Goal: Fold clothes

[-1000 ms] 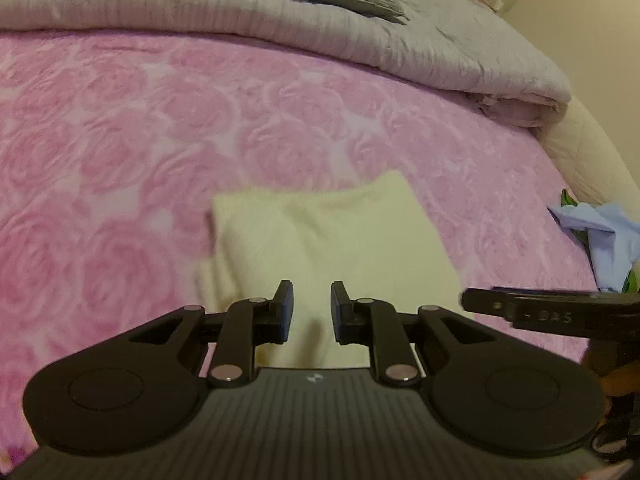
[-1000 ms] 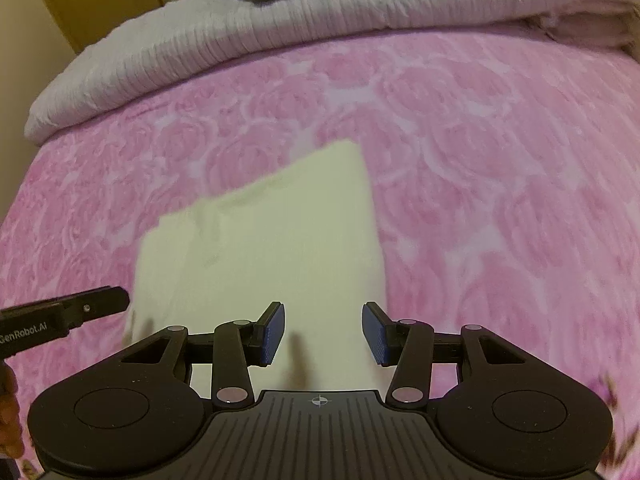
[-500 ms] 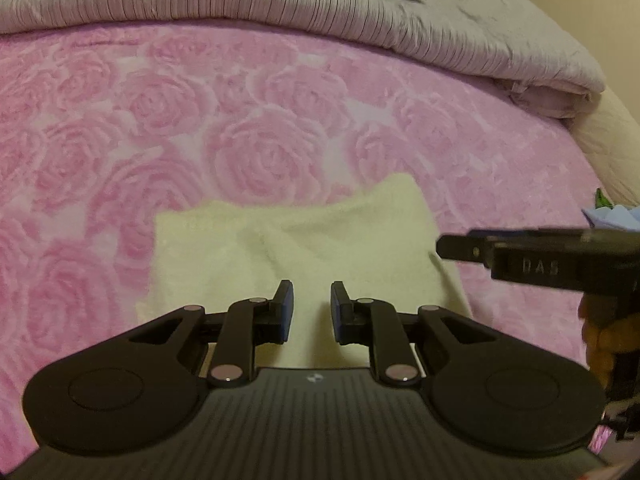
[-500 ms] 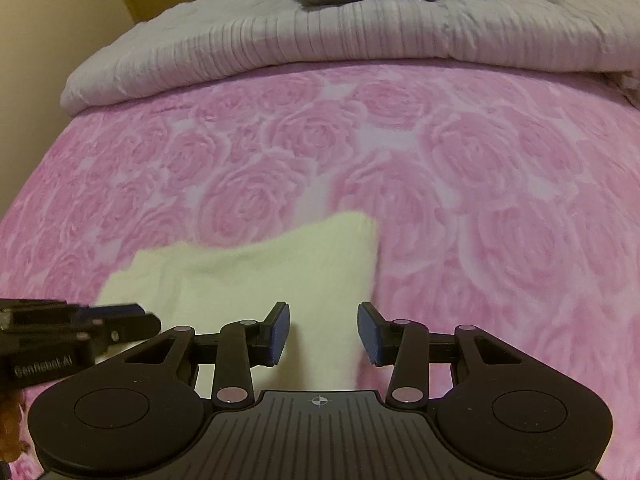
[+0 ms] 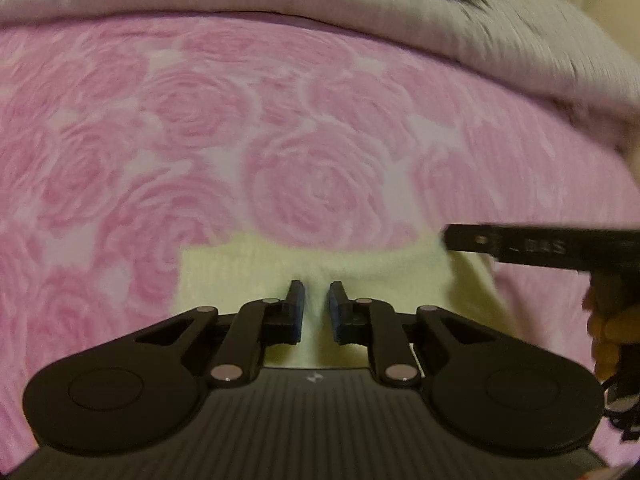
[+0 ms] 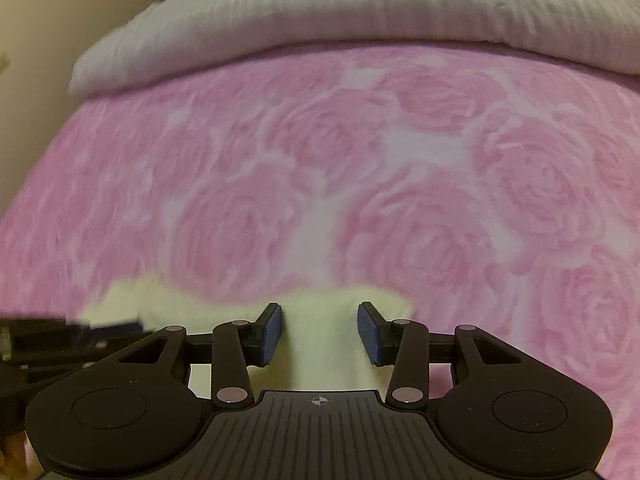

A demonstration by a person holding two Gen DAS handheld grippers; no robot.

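A pale yellow folded garment (image 5: 360,272) lies flat on the pink rose-patterned bedspread (image 5: 280,140). My left gripper (image 5: 317,304) hovers over the garment's near half with a narrow gap between its jaws and nothing in them. My right gripper (image 6: 320,330) is open over the garment (image 6: 324,344) near its right corner, also empty. The right gripper's finger (image 5: 540,246) shows in the left wrist view at the right, and the left gripper (image 6: 72,336) shows in the right wrist view at the lower left. The garment's near edge is hidden under both grippers.
A grey ribbed duvet (image 5: 360,20) is bunched along the far side of the bed, also in the right wrist view (image 6: 360,28). A cream wall (image 6: 48,20) stands at the far left. Bare pink bedspread (image 6: 440,180) stretches beyond the garment.
Both grippers have dropped lower and nearer the garment's near edge, so less of it shows. The blue clothes at the right have left the left wrist view. Jaw openings are unchanged.
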